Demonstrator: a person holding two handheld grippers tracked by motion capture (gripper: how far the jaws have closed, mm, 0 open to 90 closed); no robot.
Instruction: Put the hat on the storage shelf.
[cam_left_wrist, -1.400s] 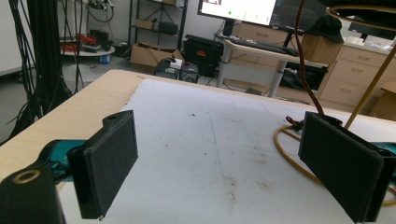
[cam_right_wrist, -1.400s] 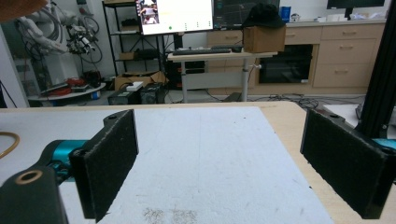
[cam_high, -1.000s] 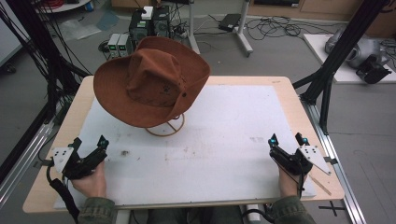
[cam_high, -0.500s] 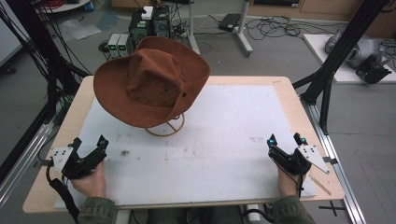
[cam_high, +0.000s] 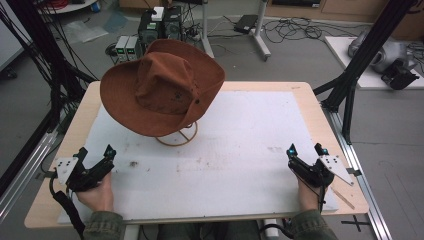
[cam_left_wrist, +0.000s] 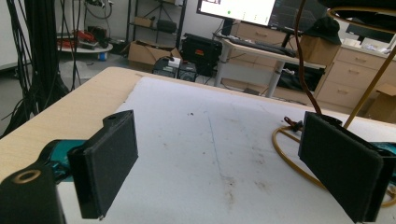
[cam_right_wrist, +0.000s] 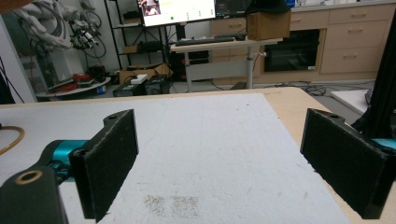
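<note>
A brown wide-brimmed hat (cam_high: 162, 87) rests tilted on a yellow wire stand (cam_high: 177, 136) at the back left of the white mat (cam_high: 240, 145). The stand's ring and stem (cam_left_wrist: 292, 144) appear in the left gripper view beside the right jaw. My left gripper (cam_high: 95, 151) sits open near the front left corner, nothing between its jaws (cam_left_wrist: 219, 168). My right gripper (cam_high: 305, 148) is open at the front right, also empty (cam_right_wrist: 219, 163). Both are well short of the hat.
The mat lies on a wooden table (cam_high: 300, 87) with black frame posts (cam_high: 357, 65) at its sides. Dirty smudges (cam_high: 134, 163) mark the mat. Cables, boxes and equipment (cam_high: 157, 25) sit on the floor behind; desks and a monitor (cam_right_wrist: 177, 10) stand further off.
</note>
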